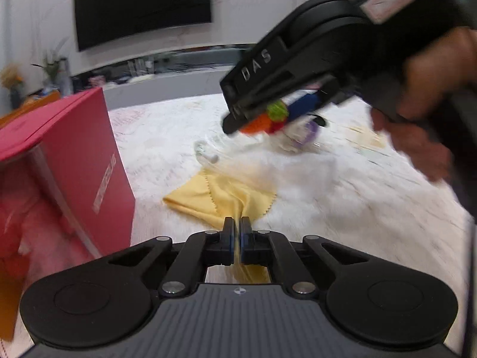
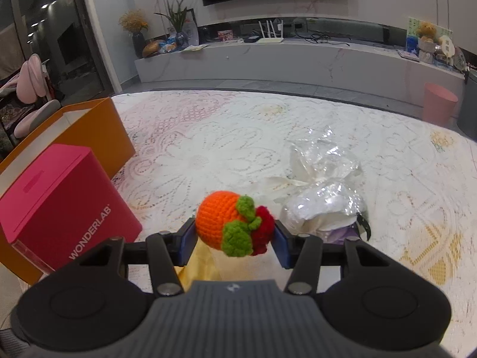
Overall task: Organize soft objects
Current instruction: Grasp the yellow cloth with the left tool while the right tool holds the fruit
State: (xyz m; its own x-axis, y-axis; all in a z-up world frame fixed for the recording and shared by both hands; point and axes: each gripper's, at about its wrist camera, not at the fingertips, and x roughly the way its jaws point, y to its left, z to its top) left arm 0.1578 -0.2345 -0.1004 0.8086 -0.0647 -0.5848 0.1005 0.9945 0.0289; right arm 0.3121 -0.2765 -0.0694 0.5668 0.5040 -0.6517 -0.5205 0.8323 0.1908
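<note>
Crocheted orange toy (image 2: 235, 226): clenched between the right gripper (image 2: 235, 235) pads, lifted above the lace cloth (image 2: 208, 137). Yellow cloth (image 1: 220, 197): corner pinched in the left gripper (image 1: 237, 232), remainder trailing. Handling: carry both left to the pink box (image 2: 68, 197); lift the cloth clear before releasing.

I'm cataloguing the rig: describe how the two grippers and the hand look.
Both the left gripper and the right gripper are matte black with ribbed grey bodies, round silver rivets and blue-faced fingers. One side reads "DAS". The bare hand shows no sleeve.
</note>
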